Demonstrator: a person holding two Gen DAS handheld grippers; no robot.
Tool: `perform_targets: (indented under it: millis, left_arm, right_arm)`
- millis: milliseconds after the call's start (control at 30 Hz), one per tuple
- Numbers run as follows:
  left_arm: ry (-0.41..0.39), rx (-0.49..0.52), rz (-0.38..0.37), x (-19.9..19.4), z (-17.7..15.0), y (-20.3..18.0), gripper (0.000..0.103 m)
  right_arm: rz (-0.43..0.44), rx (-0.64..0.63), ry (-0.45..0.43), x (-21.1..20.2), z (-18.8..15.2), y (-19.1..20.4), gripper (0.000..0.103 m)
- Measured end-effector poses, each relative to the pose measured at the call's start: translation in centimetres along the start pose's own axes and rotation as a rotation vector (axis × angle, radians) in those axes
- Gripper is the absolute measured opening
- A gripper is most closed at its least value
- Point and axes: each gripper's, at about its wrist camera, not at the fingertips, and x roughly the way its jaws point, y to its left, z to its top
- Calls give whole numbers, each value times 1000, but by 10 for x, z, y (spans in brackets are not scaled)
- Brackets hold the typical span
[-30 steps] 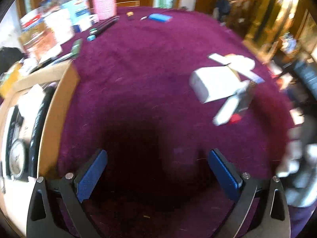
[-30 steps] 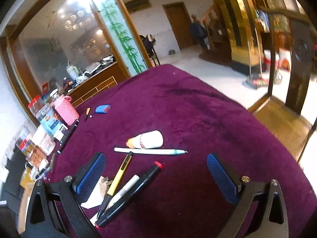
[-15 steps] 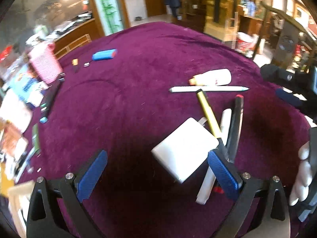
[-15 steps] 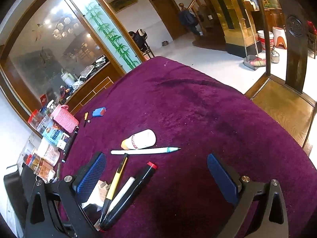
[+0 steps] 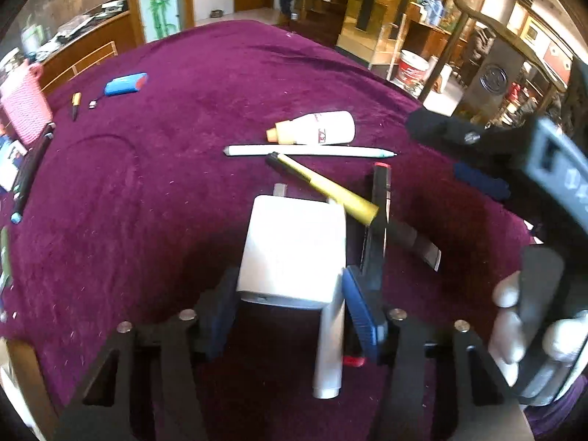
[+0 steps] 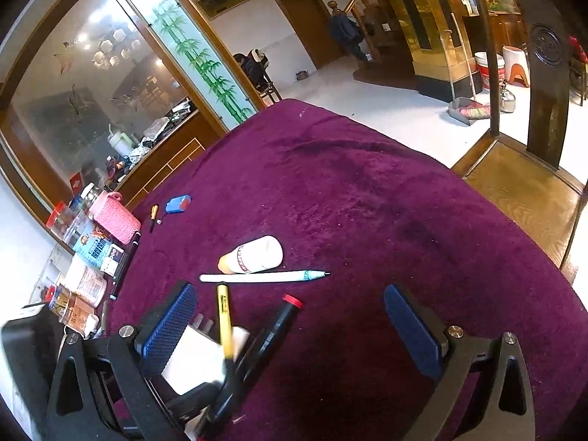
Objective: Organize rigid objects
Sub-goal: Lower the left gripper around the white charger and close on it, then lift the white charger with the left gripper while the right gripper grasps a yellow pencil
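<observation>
Left tongs (image 5: 290, 312) just closing on white charger block (image 5: 294, 246), pads at its sides on purple bench (image 5: 183, 183). Right tongs (image 6: 294, 327) released, empty. Beyond: yellow pen (image 5: 323, 187), white pen (image 5: 308, 150), white bottle (image 5: 316, 128), label unreadable.

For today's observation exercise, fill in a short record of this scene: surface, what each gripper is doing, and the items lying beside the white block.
surface: purple cloth
left gripper: jaws have just been closing, now around the white adapter block
right gripper: open, holding nothing
beside block: yellow pen, black marker, white marker
farther off: white pen, small white bottle
</observation>
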Motion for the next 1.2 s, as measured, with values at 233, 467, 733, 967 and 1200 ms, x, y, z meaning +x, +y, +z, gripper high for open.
perform_targets:
  millis: [233, 467, 733, 967, 1200]
  left_arm:
    - [-1, -54, -14, -10, -17, 4, 47]
    - [-6, -100, -28, -20, -32, 10, 47]
    - [-11, -105, 30, -19, -25, 11, 60]
    - [-31, -125, 49, -10, -18, 11, 45]
    - [-101, -234, -9, -53, -54, 30, 46]
  right_arm:
    - [3, 21, 18, 2, -1, -5, 103]
    - [9, 20, 28, 3, -2, -5, 103]
    - [9, 10, 29, 4, -2, -2, 102]
    - [-9, 0, 28, 6, -2, 0, 102]
    - [-3, -19, 12, 6, -2, 2, 102]
